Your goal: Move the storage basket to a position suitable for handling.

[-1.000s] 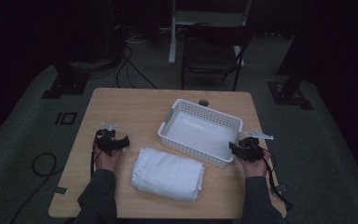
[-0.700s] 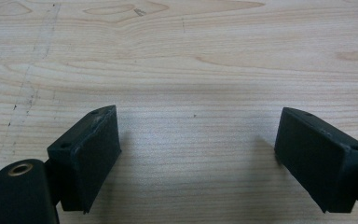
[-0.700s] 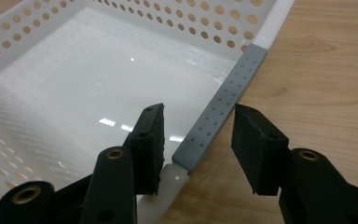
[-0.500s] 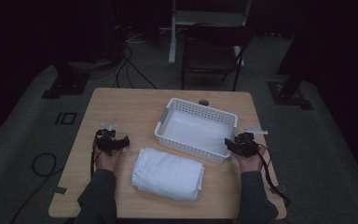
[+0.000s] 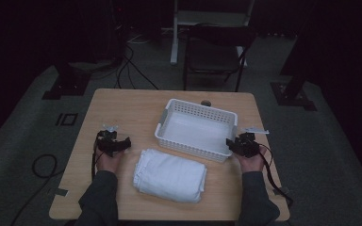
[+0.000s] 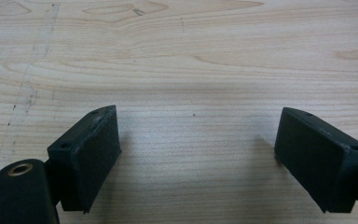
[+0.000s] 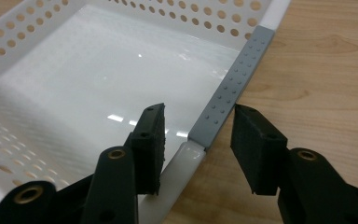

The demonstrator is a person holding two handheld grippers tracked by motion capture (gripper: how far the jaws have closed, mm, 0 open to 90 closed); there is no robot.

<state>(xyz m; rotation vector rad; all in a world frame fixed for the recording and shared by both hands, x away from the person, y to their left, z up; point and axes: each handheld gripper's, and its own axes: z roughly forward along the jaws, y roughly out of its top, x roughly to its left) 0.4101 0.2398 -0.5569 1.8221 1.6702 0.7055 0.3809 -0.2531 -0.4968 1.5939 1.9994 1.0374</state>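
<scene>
Jaws of the right gripper [image 7: 198,140] straddle the grey-handled rim of the empty white basket [image 7: 98,70], closing but not yet pressing. Folded white cloth [image 5: 170,175] lies between both grippers; left gripper [image 6: 198,154] gapes over bare table [image 6: 191,56].

Dim room, grey carpet [image 5: 37,122], dark chair [image 5: 217,56]

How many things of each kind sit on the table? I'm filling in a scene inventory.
White perforated basket: 1
Folded white cloth: 1
Small dark round object behind the basket, too small to identify: 1
Handheld grippers, left gripper and right gripper: 2
Total: 5
</scene>
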